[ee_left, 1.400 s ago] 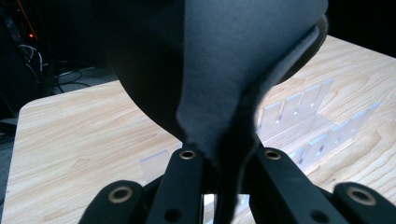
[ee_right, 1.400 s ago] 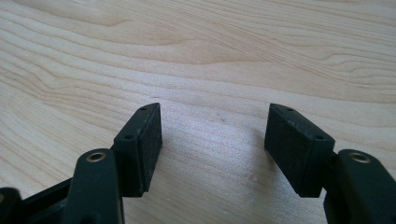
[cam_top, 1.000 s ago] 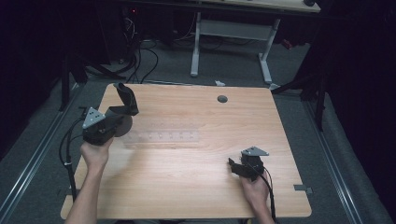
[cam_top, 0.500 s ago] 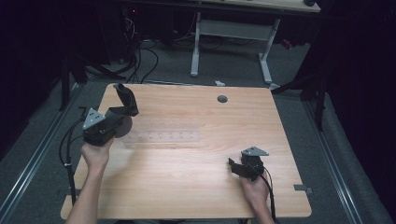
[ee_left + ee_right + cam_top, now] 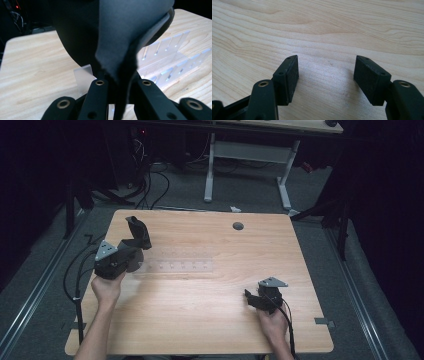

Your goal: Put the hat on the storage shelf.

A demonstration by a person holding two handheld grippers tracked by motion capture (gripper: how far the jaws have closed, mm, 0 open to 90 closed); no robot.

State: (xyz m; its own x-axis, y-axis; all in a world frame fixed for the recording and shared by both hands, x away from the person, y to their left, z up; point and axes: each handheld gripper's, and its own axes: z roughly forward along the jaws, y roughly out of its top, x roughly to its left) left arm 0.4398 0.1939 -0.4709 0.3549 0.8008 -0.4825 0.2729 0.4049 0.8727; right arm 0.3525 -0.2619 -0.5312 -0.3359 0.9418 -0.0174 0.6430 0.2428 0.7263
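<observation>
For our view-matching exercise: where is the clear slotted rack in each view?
High view: clear slotted rack, left of table centre, beside the black object.
Left gripper view: right side, behind that object.
Right gripper view: wooden tabletop between the fingers.
Shared landmark: the tabletop.

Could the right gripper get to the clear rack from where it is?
Probably yes: bare table lies between the open right gripper and the clear rack; the left gripper holds a black object at its far end.

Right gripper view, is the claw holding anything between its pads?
No, the right claw stands open with only the bare wooden table between its pads.
</observation>
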